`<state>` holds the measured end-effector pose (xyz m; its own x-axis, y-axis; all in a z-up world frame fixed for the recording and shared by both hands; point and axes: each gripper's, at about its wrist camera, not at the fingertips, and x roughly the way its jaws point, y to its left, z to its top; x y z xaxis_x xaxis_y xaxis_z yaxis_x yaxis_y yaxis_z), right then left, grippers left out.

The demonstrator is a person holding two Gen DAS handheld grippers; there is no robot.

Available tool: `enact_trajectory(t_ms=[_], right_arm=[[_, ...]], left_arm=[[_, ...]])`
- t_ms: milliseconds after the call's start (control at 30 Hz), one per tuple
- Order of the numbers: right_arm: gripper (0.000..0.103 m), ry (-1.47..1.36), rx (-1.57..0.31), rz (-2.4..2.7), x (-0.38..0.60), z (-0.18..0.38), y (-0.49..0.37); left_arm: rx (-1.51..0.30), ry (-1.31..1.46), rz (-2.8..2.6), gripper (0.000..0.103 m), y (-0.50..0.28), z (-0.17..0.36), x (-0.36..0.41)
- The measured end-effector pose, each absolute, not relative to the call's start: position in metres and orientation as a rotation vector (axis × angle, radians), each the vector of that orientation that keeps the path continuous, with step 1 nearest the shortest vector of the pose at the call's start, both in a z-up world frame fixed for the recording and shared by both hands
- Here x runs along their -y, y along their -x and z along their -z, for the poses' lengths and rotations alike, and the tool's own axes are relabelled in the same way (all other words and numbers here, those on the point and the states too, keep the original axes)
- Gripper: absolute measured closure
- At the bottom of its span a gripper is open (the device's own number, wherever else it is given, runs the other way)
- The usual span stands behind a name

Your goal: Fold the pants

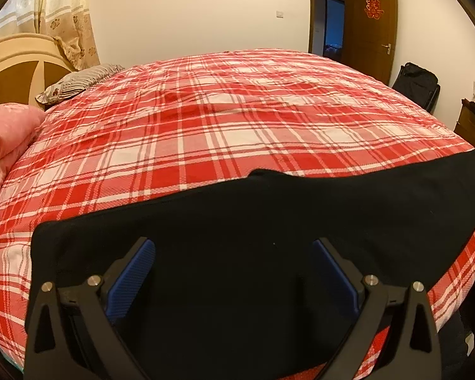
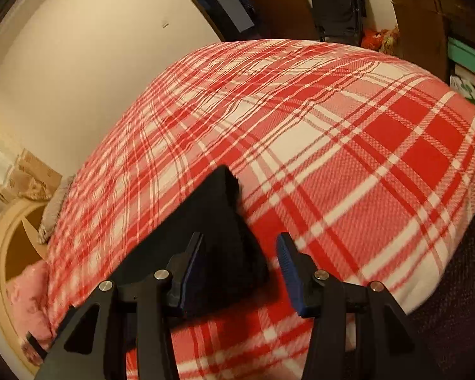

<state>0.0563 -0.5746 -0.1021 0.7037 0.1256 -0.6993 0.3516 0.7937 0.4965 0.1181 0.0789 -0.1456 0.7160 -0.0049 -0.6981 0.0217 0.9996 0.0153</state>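
On the plaid bed (image 1: 237,120), black pants (image 1: 269,215) lie beneath both spread grippers (image 1: 234,253).

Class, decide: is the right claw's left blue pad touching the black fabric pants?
Cannot tell. In the right wrist view the pad overlaps the black fabric pants, but dark blur hides any gap.

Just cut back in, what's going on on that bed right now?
A person holding two grippers is folding black pants spread on the red plaid bedspread. The left gripper is open over the wide part of the fabric. The right gripper is open around the pants' narrow end, nothing clamped.
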Motion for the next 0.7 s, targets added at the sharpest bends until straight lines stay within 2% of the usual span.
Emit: enact_trajectory(t_ms=[233, 267, 367, 400, 700], right_arm=[[0.054, -0.772, -0.787, -0.002, 0.586, 0.111, -0.071], [0.058, -0.774, -0.788, -0.004, 0.587, 0.113, -0.072], [0.083, -0.797, -0.798, 0.014, 0.593, 0.12, -0.075], [0.085, -0.817, -0.788, -0.002, 0.595, 0.121, -0.074], [0.089, -0.697, -0.705, 0.025, 0.565, 0.087, -0.067]], left_arm=[[-0.812, 0.014, 0.016, 0.001, -0.124, 0.155, -0.085], [-0.826, 0.021, 0.017, 0.001, -0.126, 0.16, -0.085], [-0.852, 0.01, 0.01, 0.001, -0.134, 0.169, -0.083], [-0.847, 0.0, 0.008, 0.0, -0.134, 0.169, -0.082], [-0.828, 0.009, 0.094, 0.0, -0.134, 0.15, -0.069]])
